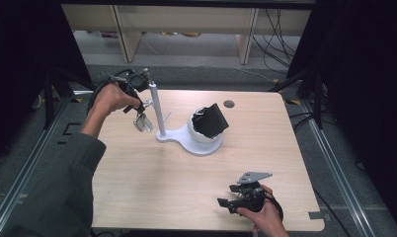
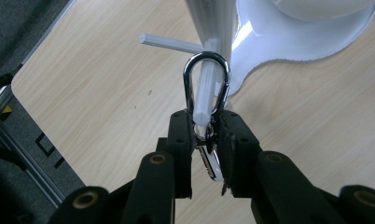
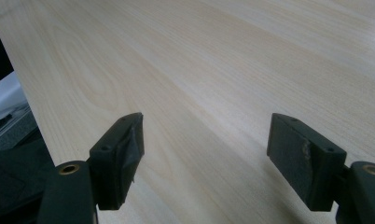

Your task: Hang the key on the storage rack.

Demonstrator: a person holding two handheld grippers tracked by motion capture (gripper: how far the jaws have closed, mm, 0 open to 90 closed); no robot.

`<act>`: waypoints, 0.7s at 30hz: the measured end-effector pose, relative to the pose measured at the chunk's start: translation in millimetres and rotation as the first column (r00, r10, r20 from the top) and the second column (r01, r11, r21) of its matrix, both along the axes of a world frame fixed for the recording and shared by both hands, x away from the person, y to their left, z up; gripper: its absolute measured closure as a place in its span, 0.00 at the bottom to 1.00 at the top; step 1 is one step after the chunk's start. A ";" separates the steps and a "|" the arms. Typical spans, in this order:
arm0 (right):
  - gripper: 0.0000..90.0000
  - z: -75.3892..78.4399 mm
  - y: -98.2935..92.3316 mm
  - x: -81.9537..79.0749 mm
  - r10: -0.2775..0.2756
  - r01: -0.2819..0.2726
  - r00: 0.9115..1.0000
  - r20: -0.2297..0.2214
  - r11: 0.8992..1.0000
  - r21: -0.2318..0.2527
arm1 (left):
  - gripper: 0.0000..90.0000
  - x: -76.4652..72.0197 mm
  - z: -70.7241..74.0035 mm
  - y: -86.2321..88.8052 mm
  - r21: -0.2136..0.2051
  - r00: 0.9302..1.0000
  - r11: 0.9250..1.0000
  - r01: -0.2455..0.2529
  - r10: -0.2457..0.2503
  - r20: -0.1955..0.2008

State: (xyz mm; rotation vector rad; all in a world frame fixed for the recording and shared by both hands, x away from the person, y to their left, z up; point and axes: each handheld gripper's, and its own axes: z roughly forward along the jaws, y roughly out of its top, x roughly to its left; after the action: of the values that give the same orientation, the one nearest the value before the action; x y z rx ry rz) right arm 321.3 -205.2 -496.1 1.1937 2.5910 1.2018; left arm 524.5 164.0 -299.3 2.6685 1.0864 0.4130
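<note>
I note left gripper [image 2: 206, 135] pinching carabiner [image 2: 207, 84], loop already over peg [image 2: 202, 95] of white stand [image 1: 186, 136]. Release left. Right gripper [image 3: 206, 154] spread, idle above table [image 3: 199, 70].

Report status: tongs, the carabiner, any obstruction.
Left tongs shut on carabiner, its loop around the stand's peg. Right tongs open over table. Nothing obstructing.

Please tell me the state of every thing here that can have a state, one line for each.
Carabiner: gate shut, looped over a white peg, held at its lower end.
Left gripper: jaws shut on the carabiner.
Right gripper: jaws open, nothing between them, above the table.
White stand: upright on the table.
Black pouch: tilted, sitting in the stand's white bowl.
</note>
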 end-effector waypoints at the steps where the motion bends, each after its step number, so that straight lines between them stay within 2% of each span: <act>1: 0.31 0.0 0.1 0.2 0.000 0.000 1.000 -0.002 1.000 0.000 | 0.83 0.5 -1.1 -0.1 -0.003 1.000 1.000 -0.001 0.001 0.003; 5: 0.31 -0.2 0.1 0.3 0.000 0.000 1.000 -0.002 1.000 0.000 | 0.83 0.9 -1.0 -1.4 -0.001 1.000 1.000 -0.003 0.003 0.006; 7: 0.31 -0.3 -0.2 0.7 0.001 -0.001 1.000 0.002 1.000 0.002 | 0.81 0.6 1.6 -1.0 -0.014 1.000 1.000 -0.016 0.016 0.025; 14: 0.31 0.1 -0.3 0.4 -0.002 0.002 1.000 -0.003 1.000 0.006 | 0.78 -2.9 3.6 4.5 -0.008 1.000 1.000 -0.014 0.015 0.023; 16: 0.31 0.2 -0.2 0.2 -0.001 0.001 1.000 -0.004 1.000 0.006 | 0.77 -8.0 4.5 5.0 0.002 1.000 1.000 -0.003 0.003 0.015; 21: 0.31 0.8 -1.8 1.1 -0.008 0.007 1.000 0.008 1.000 0.008 | 0.72 -16.2 3.3 8.2 -0.022 1.000 1.000 -0.001 0.001 0.013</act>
State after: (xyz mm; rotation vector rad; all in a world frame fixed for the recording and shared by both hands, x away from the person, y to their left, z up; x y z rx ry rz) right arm 322.4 -206.9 -495.3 1.1967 2.5763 1.2143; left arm 508.2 172.2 -295.9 2.6424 1.0820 0.4162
